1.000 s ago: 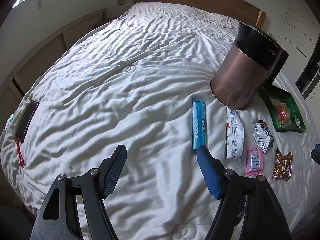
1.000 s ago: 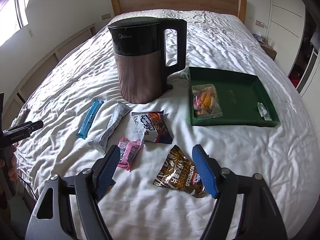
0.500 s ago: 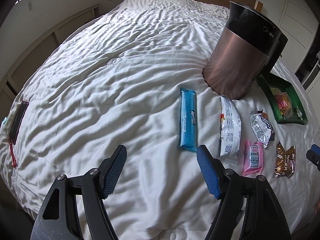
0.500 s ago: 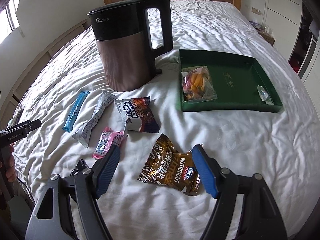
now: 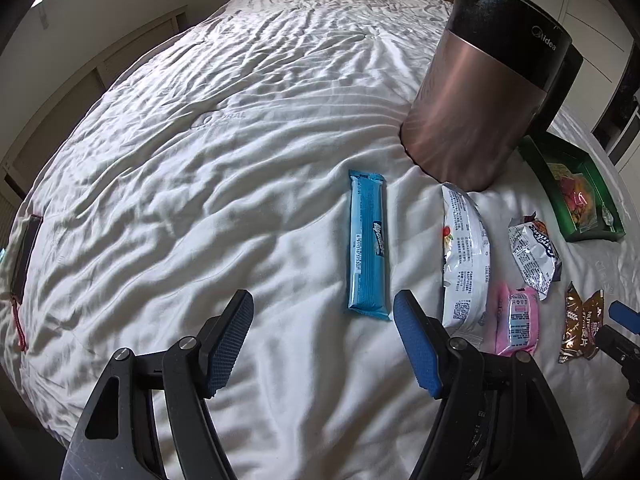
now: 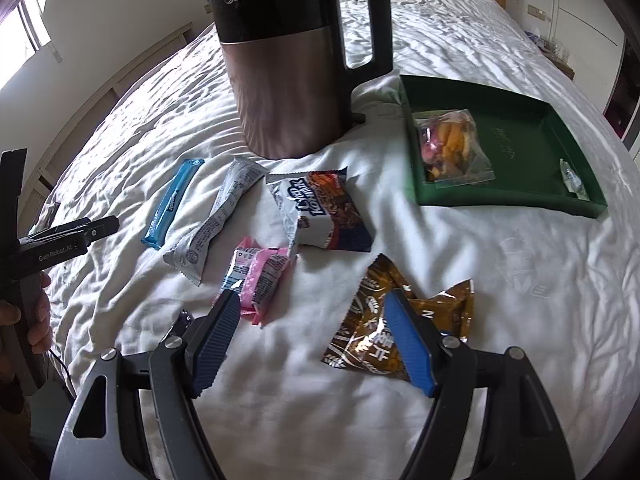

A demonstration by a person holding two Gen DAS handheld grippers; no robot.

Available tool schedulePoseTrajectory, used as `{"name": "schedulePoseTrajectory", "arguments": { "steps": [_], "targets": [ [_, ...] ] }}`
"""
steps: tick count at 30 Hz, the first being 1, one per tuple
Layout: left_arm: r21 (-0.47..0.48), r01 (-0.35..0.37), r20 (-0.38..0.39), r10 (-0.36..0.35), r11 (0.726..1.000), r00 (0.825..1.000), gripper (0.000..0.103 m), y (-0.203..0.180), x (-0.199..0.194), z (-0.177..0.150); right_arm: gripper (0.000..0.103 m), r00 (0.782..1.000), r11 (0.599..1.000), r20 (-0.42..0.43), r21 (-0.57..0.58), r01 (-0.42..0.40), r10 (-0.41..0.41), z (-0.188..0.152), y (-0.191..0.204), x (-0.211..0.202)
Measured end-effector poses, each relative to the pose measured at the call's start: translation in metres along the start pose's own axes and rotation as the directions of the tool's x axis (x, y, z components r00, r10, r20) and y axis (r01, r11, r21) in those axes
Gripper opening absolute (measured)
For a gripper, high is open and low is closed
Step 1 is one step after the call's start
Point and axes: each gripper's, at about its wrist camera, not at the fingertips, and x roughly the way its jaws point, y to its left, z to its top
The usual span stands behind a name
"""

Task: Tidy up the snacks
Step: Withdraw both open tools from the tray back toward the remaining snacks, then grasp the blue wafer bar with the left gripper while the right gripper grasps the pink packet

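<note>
Several snack packets lie on the white bed: a blue bar (image 5: 368,240) (image 6: 172,204), a long white packet (image 5: 464,252) (image 6: 218,216), a pink packet (image 5: 516,318) (image 6: 260,276), a white-and-brown cookie packet (image 6: 320,208) (image 5: 534,254) and a brown packet (image 6: 400,320) (image 5: 580,328). A green tray (image 6: 516,136) (image 5: 580,184) holds a clear bag of sweets (image 6: 452,144). My left gripper (image 5: 324,312) is open, low over the sheet just short of the blue bar. My right gripper (image 6: 310,312) is open, its right finger over the brown packet.
A copper-and-black kettle (image 6: 296,60) (image 5: 484,92) stands behind the snacks, left of the tray. A dark phone (image 5: 26,252) with a red cord lies at the bed's left edge. A wooden headboard closes the far end. A small dark item (image 6: 182,320) lies by my right gripper's left finger.
Both grippers have moved forward and lower toward the snacks. The blue bar is now close ahead of the left gripper; the brown packet is now under the right gripper's right finger.
</note>
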Motion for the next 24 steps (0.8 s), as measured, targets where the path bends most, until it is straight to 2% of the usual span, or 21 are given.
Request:
{"name": "schedulePoseTrajectory", "arguments": {
  "steps": [8, 16, 24],
  "targets": [
    [0.019, 0.009, -0.012, -0.009, 1.000, 1.000, 0.067, -0.007, 0.020, 0.012, 0.094, 0.998, 1.000, -0.061, 0.013, -0.017, 0.018, 0.008, 0.026, 0.037],
    [0.051, 0.018, -0.033, -0.017, 0.999, 0.999, 0.067, -0.013, 0.042, 0.023, 0.094, 0.990, 0.999, -0.140, 0.035, 0.014, -0.009, 0.010, 0.040, 0.073],
    [0.071, 0.013, -0.055, -0.009, 0.997, 0.998, 0.067, -0.022, 0.061, 0.026, 0.094, 0.985, 0.999, -0.170, 0.038, 0.028, -0.021, 0.014, 0.044, 0.089]
  ]
}}
